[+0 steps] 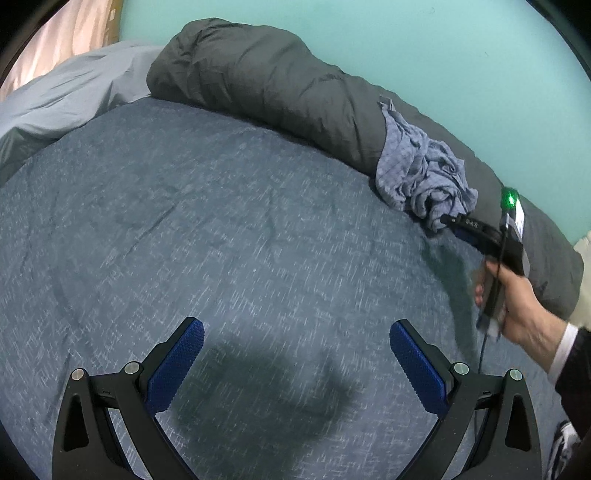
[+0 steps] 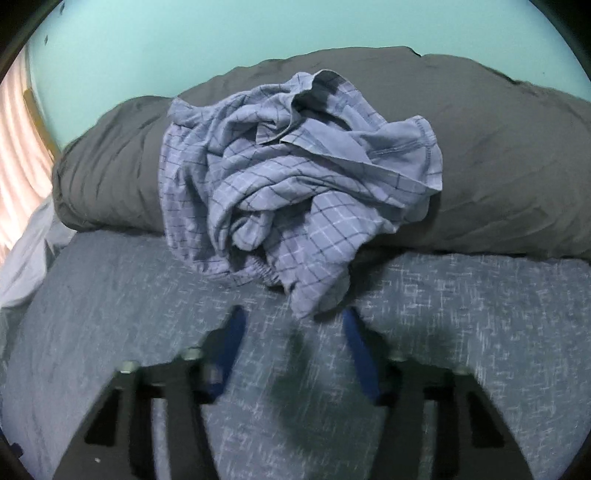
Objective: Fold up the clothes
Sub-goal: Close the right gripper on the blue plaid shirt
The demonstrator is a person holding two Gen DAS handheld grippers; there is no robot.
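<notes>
A crumpled blue checked garment (image 2: 295, 184) lies bunched against a rolled dark grey duvet (image 2: 498, 166) at the far side of the bed. In the left wrist view the same garment (image 1: 417, 173) sits at the right. My right gripper (image 2: 293, 326) is at its near edge, jaws apart, with the lowest corner of cloth hanging just at the fingertips; the pads do not press on it. A hand holds that right gripper (image 1: 448, 220), its tip at the cloth. My left gripper (image 1: 295, 332) hangs wide open over bare blue bedspread (image 1: 221, 221), holding nothing.
A turquoise wall (image 2: 258, 33) runs behind the duvet. A pale blue sheet (image 1: 66, 92) and a pink curtain (image 1: 66, 33) lie at the far left. A sleeve and the gripper's cable (image 1: 484, 350) reach in from the right.
</notes>
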